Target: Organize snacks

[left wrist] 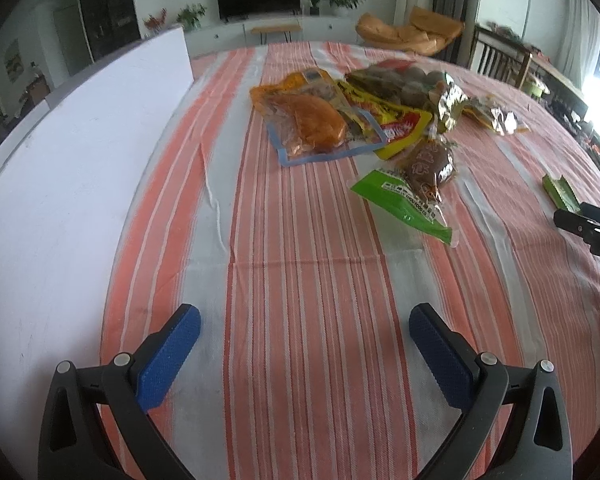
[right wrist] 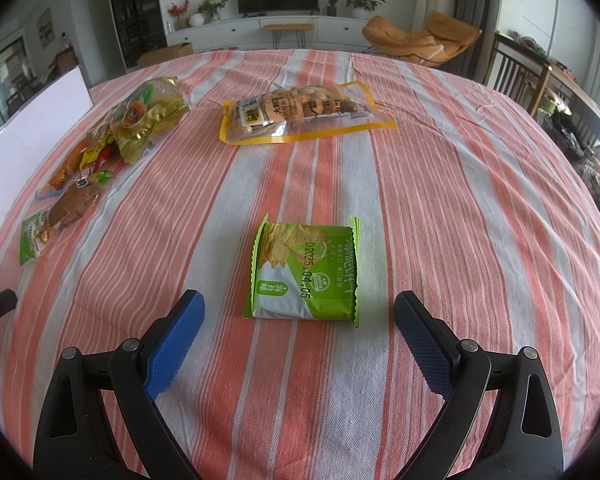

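The table (right wrist: 440,184) wore a striped cloth, and the snacks lay scattered on it. Far ahead of the left claw (left wrist: 304,344) sat a messy pile of snack bags (left wrist: 364,120), some on top of others. A clear bag of nuts (right wrist: 300,114) lay well ahead of the right claw (right wrist: 300,330). A small green cracker pack (right wrist: 306,272) lay flat just in front of the right claw, lined up with the gap between its blue pads (right wrist: 176,336).

Both claws were wide apart and held nothing.

What could go wrong? The cracker pack was flat and slippery, so I think the pads could slide over it or push it along the cloth. A hard squeeze could crush the crackers inside. The cloth had folds, and the right claw might pinch the cloth along with the pack. In the pile, the bags lay so close together that the left claw could grab two at once or knock one away.

The right claw's view showed the whole cracker pack and the bag of nuts. The left claw's view showed only a green corner of that pack at its far right edge. But it showed the pile up close, and a white board (left wrist: 60,200) off to the left of the left claw.
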The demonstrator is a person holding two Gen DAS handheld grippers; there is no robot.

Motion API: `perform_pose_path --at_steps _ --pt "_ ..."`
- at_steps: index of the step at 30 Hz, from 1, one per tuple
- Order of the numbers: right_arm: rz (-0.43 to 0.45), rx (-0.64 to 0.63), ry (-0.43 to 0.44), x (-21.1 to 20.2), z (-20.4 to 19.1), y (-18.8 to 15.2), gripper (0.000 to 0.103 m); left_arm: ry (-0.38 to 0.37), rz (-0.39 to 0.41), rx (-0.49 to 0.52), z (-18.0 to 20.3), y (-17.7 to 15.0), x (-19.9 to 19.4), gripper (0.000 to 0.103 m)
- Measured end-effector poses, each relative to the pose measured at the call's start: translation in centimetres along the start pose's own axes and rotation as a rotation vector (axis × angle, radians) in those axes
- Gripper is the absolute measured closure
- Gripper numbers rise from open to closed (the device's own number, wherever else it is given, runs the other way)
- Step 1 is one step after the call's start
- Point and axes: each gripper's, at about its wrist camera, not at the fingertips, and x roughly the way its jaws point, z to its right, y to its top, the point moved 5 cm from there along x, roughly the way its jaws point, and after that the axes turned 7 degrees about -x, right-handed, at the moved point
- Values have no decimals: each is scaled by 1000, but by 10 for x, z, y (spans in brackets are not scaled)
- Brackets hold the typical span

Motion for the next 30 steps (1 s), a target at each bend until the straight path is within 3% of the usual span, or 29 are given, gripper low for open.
perform_pose_path --at_steps 3,7,14,17,18,19,24,26,27,30 --pt "0 0 0 0 0 0 6 -9 -65 11 3 8 1 0" --pt "0 0 1 0 0 0 6 -123 -46 118 29 31 -14 0" --pt "1 1 0 0 -1 0 6 -120 -1 366 92 81 3 3" --pt "1 1 0 0 0 0 6 -125 -61 374 109 92 30 29" --pt "1 1 1 0 -1 0 6 -123 -87 367 113 92 40 48" --pt "1 1 1 0 -1 0 6 -109 -105 360 115 91 47 59" --pt "7 8 13 -1 0 0 5 -104 -63 317 118 67 28 64" --pt "38 34 82 -4 2 1 6 -116 -53 299 113 49 13 65" --pt "85 75 180 -11 8 0 6 -119 -48 287 110 40 8 65" --pt "181 208 350 -24 32 -7 6 -170 -30 193 89 23 -12 67"
